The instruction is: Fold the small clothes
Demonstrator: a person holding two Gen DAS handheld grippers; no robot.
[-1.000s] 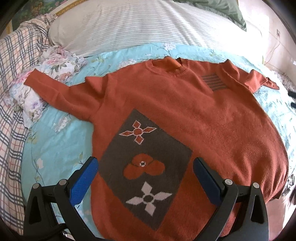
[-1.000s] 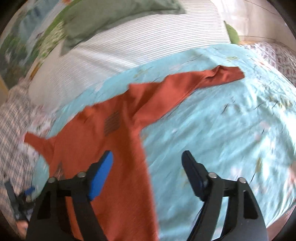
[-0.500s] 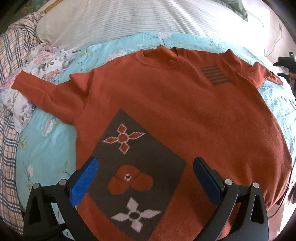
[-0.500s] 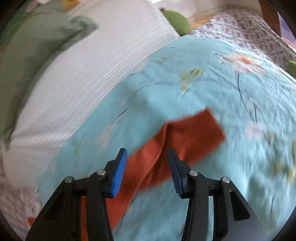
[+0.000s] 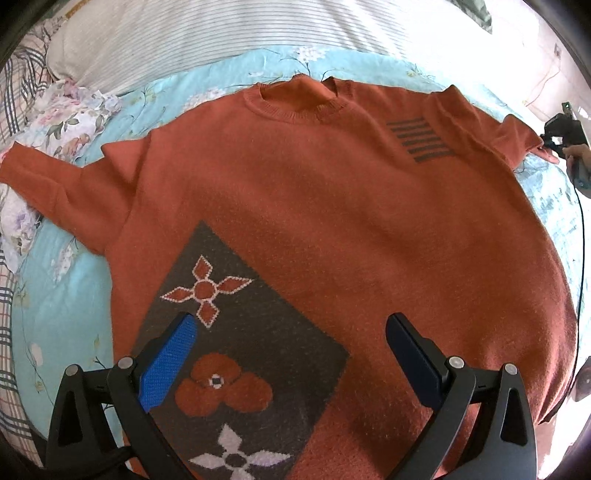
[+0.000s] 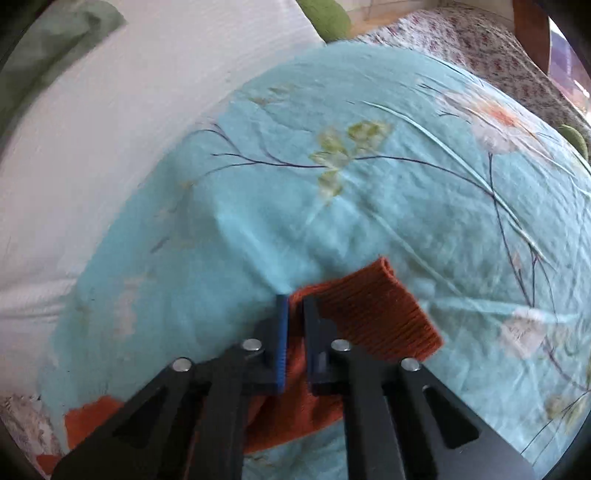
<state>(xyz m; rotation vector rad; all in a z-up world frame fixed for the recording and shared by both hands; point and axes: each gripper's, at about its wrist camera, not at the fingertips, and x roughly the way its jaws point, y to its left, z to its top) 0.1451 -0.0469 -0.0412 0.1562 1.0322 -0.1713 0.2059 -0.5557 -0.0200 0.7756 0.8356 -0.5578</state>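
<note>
An orange sweater [image 5: 314, 206] with a dark flower panel lies flat, front up, on the light blue floral bed cover [image 5: 62, 295]. My left gripper [image 5: 291, 354] is open and empty, hovering over the flower panel near the hem. My right gripper [image 6: 295, 314] is shut on the cuff of the sweater's right sleeve [image 6: 373, 314], which lies on the blue cover [image 6: 369, 184]. The right gripper also shows in the left wrist view [image 5: 561, 129] at the sleeve end.
A white striped pillow [image 5: 240, 29] lies behind the sweater. Plaid and floral fabrics [image 5: 55, 110] lie at the left. A green pillow [image 6: 51, 55] and a patterned blanket [image 6: 480, 48] lie beyond the cover in the right wrist view.
My right gripper moved along the sleeve to its cuff and closed on it. My left gripper moved closer over the sweater's front and stayed open.
</note>
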